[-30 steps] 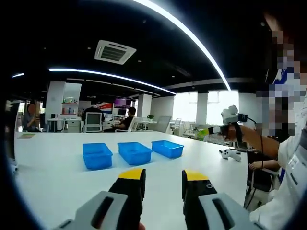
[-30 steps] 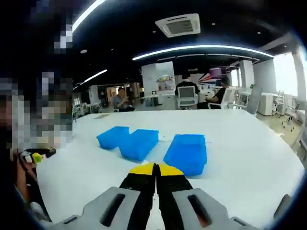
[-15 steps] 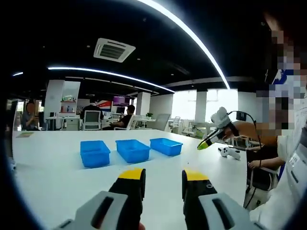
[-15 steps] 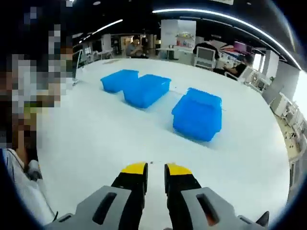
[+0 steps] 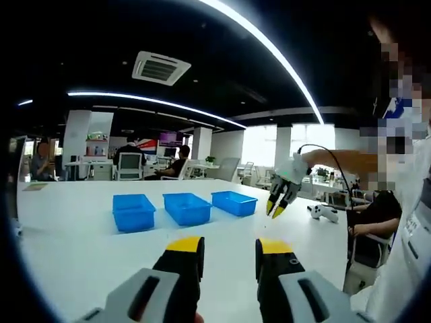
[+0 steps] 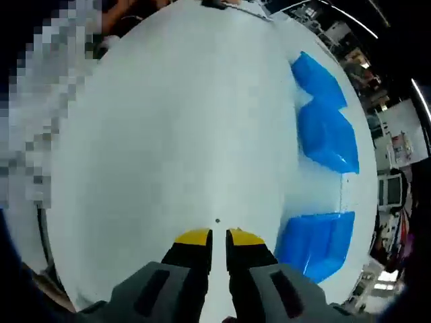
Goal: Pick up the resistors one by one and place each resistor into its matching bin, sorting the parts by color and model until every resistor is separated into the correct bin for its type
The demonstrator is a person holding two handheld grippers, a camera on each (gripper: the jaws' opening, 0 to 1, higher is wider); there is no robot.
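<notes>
- While three blue bins (image 5: 187, 208) look empty, sorting seems barely begun.
- Right gripper (image 6: 218, 237), jaws slightly parted and empty, points at a tiny dark speck (image 6: 217, 220) at 12 o'clock, perhaps a resistor.
- Left gripper (image 5: 229, 246) hangs released.

We log the left gripper (image 5: 228, 256): grey body, black jaws, yellow tips. Right gripper (image 6: 218, 239) built alike, black cable (image 5: 323, 149) trailing. Person wears a white sleeve (image 5: 404, 269).

We can read no text, label, brand or number anywhere in either view. The far wall screens and posters in the left gripper view are too blurred for us.
</notes>
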